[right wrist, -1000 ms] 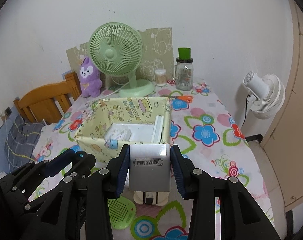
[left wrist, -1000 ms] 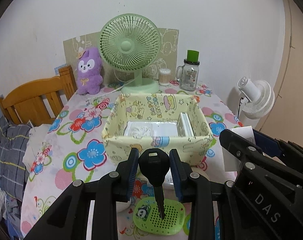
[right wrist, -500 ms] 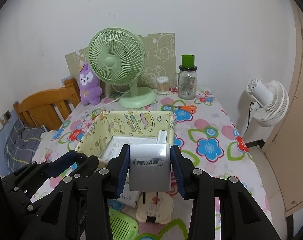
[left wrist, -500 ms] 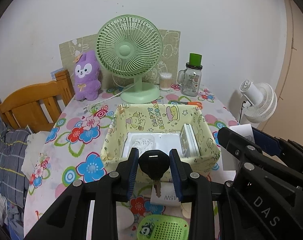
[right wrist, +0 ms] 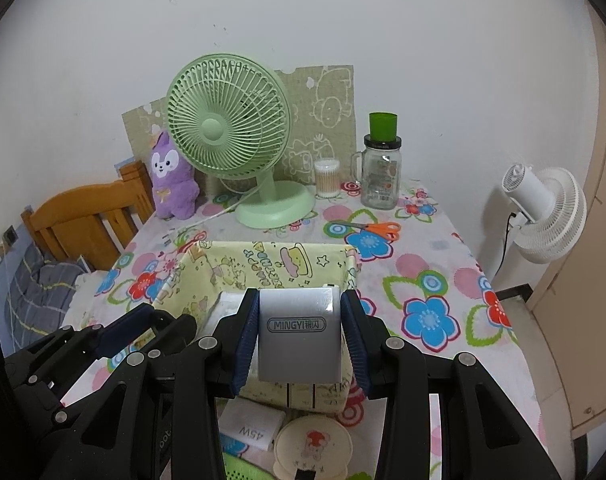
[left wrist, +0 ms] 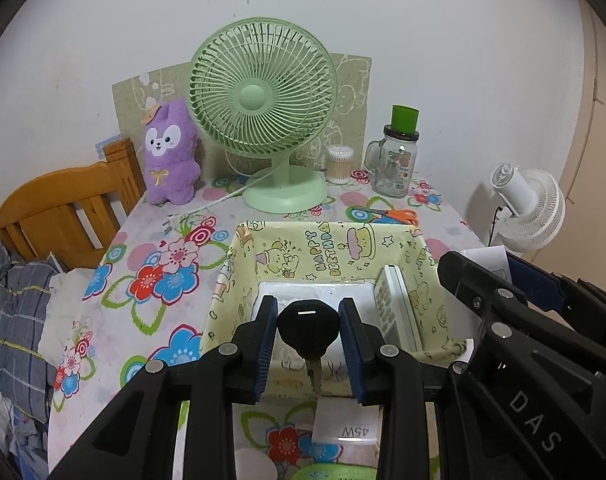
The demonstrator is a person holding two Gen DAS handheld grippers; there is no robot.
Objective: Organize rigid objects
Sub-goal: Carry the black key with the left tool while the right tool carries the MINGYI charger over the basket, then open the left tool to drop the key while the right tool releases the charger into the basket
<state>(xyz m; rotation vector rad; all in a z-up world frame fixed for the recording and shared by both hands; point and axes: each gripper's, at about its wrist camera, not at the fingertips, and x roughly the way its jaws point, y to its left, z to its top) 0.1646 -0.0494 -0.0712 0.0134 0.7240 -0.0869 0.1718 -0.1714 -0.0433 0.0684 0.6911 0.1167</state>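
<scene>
Key (left wrist: 307, 330) — lower centre of the left view, black head pinched in the fully closed left gripper (left wrist: 307, 334), blade hanging down over the near wall of the yellow basket (left wrist: 335, 240); light, stiff, best held by the head. Charger (right wrist: 299, 334) — lower centre of the right view, clamped by its flat sides in the right gripper (right wrist: 299, 336), prongs down; smooth, likely slippery.

Both hand-held grippers are matte black plastic linkages studded with round silver rivets. The left gripper (left wrist: 307, 338) has two angular black fingers (left wrist: 387, 354) lined with ribbed dark-blue pads. The right gripper (right wrist: 299, 336) is built the same, blue ribbed pads inside black arms. At 4 o'clock in the left wrist view, the right gripper's body bears grey letters "DAS".
</scene>
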